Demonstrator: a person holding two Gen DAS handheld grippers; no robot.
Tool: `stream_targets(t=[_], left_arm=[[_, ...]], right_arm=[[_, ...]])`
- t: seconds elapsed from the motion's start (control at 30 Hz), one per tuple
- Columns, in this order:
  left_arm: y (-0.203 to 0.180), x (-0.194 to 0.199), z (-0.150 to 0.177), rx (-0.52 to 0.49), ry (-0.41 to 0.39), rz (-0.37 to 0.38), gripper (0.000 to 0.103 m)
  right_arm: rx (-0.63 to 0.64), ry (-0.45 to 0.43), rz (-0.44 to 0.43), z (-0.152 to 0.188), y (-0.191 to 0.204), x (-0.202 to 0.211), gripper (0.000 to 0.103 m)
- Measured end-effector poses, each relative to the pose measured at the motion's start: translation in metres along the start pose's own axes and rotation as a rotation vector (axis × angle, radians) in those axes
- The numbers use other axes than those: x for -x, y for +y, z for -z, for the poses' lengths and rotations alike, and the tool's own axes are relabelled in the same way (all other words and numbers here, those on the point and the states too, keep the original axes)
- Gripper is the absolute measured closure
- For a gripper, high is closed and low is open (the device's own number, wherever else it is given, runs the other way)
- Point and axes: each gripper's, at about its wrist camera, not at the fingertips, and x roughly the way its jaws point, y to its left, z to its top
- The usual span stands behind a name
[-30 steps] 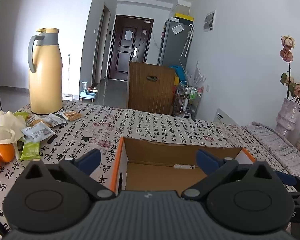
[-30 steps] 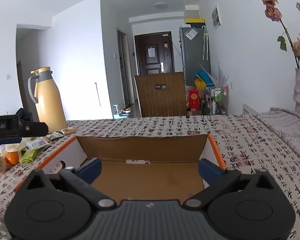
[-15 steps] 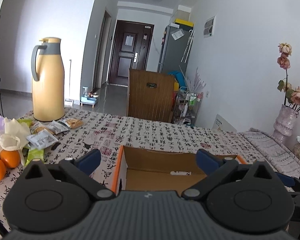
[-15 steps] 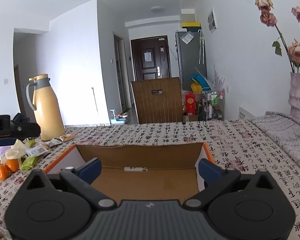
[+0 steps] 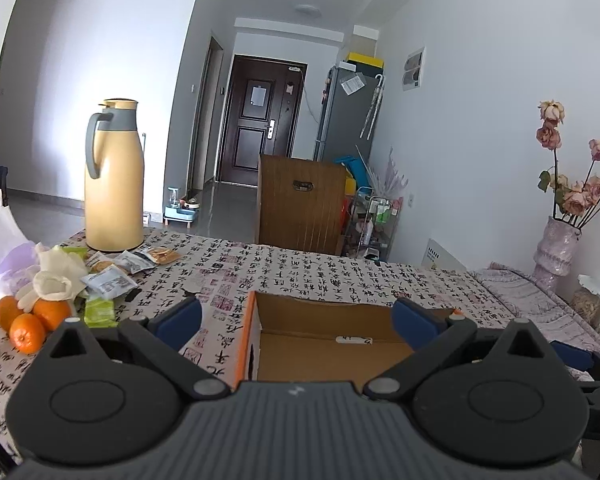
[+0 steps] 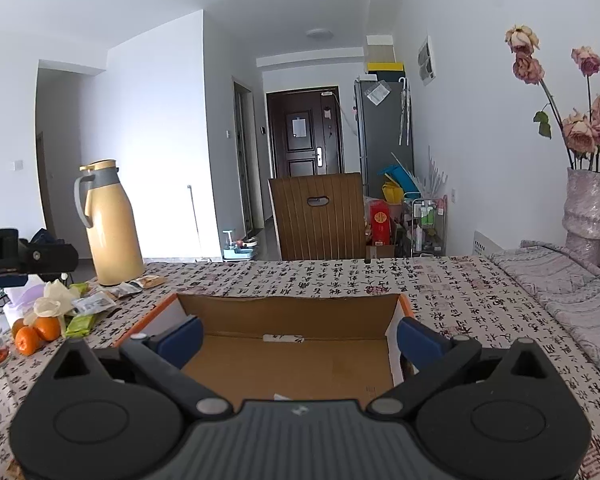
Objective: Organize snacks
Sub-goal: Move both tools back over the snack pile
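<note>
An open cardboard box (image 5: 324,312) (image 6: 292,312) with orange edges sits on the patterned tablecloth, with only a white label visible inside. Snack packets (image 5: 108,282) (image 6: 94,302) lie in a loose pile on the left, near a green packet (image 5: 98,312) (image 6: 80,325). My left gripper (image 5: 296,318) hovers open above the box's near left corner, holding nothing. My right gripper (image 6: 298,338) is open over the box's near side, also with nothing between its blue pads. The left gripper's body (image 6: 20,258) shows at the left edge of the right wrist view.
A tall yellow thermos (image 5: 114,178) (image 6: 110,224) stands behind the snacks. Three oranges (image 5: 32,320) (image 6: 36,332) and a white crumpled bag (image 5: 56,276) lie at the left. A vase of dried roses (image 6: 586,208) stands at the right. A wooden chair back (image 5: 302,204) is beyond the table.
Both grippers have risen and pulled back from the box, so it looks smaller and lower in both views. The jaws stayed open.
</note>
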Motion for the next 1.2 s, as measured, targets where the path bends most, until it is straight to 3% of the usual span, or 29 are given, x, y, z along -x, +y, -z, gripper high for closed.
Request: stream_targets(t=[0.63,0.97,1.2], left_arm=[[0.020,0.055,0.059,-0.007,0.042,-0.024,0.000],[0.024,0.077,0.101,-0.032,0.065,-0.009,0.000],[0.037,0.084,0.123,-0.005,0.096,-0.044,0.000]], right_arm=[[0.029,0.047,0.017,0.046,0.011,0.075,0.000],[0.024,0.099,0.022,0.071,0.014,0.091,0.000],[-0.001,0.140,0.034,0.087,0.009,0.101,0.000]])
